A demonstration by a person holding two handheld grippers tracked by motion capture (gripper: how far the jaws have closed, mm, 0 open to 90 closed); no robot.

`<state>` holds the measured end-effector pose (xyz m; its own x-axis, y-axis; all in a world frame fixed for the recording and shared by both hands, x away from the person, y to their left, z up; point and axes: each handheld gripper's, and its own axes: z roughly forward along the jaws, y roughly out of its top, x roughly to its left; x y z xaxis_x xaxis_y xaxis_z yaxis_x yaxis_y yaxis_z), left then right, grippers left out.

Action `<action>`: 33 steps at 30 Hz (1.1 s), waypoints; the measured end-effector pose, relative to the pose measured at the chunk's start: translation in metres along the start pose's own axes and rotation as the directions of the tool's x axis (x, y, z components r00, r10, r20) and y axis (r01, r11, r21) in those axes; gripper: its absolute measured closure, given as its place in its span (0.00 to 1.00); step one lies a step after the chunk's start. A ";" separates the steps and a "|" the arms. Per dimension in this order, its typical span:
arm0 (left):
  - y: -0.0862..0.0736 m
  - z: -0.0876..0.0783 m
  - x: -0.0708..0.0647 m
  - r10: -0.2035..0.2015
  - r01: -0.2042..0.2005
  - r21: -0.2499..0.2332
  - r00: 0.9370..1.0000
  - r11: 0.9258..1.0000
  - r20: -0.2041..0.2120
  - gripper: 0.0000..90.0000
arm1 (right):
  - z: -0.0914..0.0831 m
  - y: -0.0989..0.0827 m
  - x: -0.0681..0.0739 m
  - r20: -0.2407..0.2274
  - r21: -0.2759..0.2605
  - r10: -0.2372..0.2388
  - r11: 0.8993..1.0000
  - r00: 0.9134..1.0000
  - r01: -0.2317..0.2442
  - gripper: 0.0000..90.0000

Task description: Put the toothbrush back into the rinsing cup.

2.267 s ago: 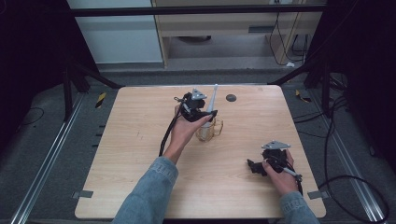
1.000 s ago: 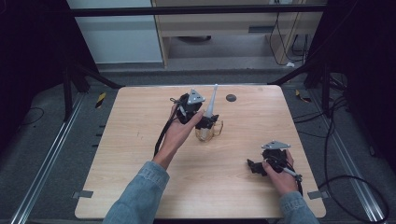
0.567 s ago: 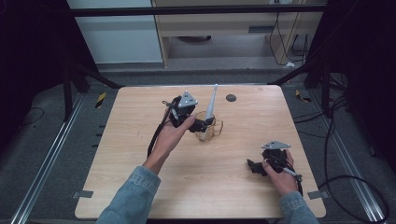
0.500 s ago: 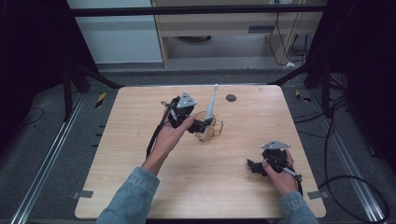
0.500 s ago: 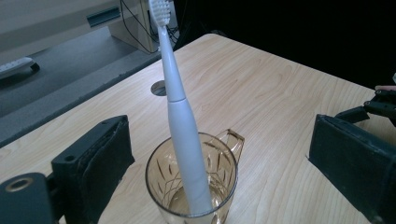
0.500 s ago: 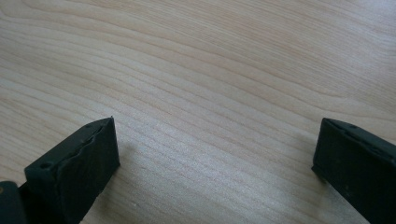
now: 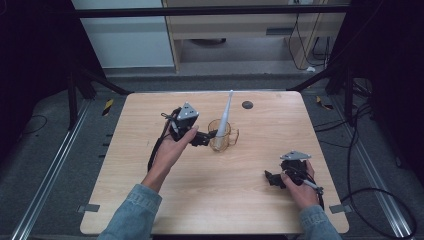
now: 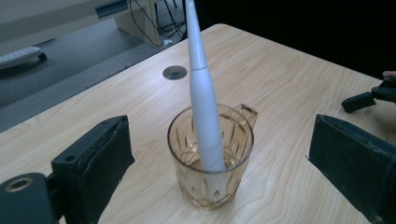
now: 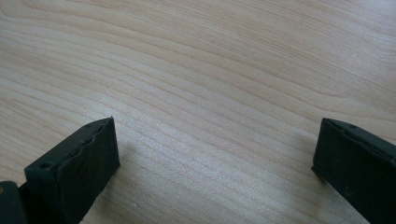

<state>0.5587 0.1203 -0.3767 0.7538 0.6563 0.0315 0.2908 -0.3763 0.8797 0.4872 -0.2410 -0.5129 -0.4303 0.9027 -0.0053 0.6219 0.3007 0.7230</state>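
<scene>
Amber glass cup [image 8: 211,154] upright on desk [image 7: 150,200], near middle, toward far edge. White toothbrush [image 8: 203,102] stands in cup, leaning against rim, head up and tilted toward far edge. Cup handle on side away from left gripper.

Left gripper [image 7: 205,138] level with cup, just beside it; jaws wide apart, one on each side of cup, neither touching glass.

Right gripper [image 7: 272,178] near desk's near right corner, low over bare wood, well apart from cup; jaws spread, nothing between.

Round dark grommet [image 7: 247,105] close to far edge.
</scene>
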 end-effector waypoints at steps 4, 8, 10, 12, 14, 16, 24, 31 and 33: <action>-0.010 -0.006 0.005 -0.017 0.018 0.007 1.000 1.000 -0.008 0.06 | 0.000 0.000 0.000 0.000 0.000 0.000 1.000 1.000 0.000 0.00; -0.019 -0.010 0.009 -0.033 0.033 0.015 0.999 0.999 -0.017 0.06 | 0.000 0.000 0.000 0.000 0.000 0.000 1.000 1.000 0.000 0.00; -0.027 -0.014 0.013 -0.048 0.048 0.028 0.998 0.998 -0.030 0.06 | 0.000 0.000 0.000 0.000 0.000 0.001 1.000 1.000 -0.001 0.00; -0.032 -0.017 0.014 -0.051 0.052 0.031 0.998 0.998 -0.035 0.06 | 0.000 0.000 0.000 0.000 0.000 0.001 1.000 1.000 -0.001 0.00; -0.037 -0.020 0.016 -0.060 0.061 0.029 0.998 0.998 -0.033 0.06 | 0.000 0.000 0.000 0.000 0.000 0.000 1.000 1.000 0.000 0.00; -0.041 -0.022 0.017 -0.064 0.065 0.036 0.997 0.997 -0.036 0.06 | 0.000 0.000 0.000 0.000 0.000 0.000 1.000 1.000 0.000 0.00; -0.052 -0.034 0.021 -0.083 0.087 0.064 0.994 0.994 -0.067 0.06 | 0.000 0.000 0.000 0.000 0.000 0.001 1.000 1.000 -0.001 0.00; -0.073 -0.040 0.024 -0.075 0.091 0.137 0.990 0.986 -0.116 0.06 | 0.000 0.000 0.000 0.000 0.000 0.001 1.000 1.000 -0.001 0.00; -0.083 -0.040 0.028 -0.082 0.100 0.163 0.990 0.982 -0.116 0.06 | 0.000 0.000 0.000 0.000 0.000 0.001 1.000 1.000 -0.001 0.00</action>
<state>0.5319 0.1955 -0.4296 0.6539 0.7565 0.0144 0.4571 -0.4101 0.7892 0.4871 -0.2410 -0.5129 -0.4299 0.9029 -0.0045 0.6220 0.2998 0.7233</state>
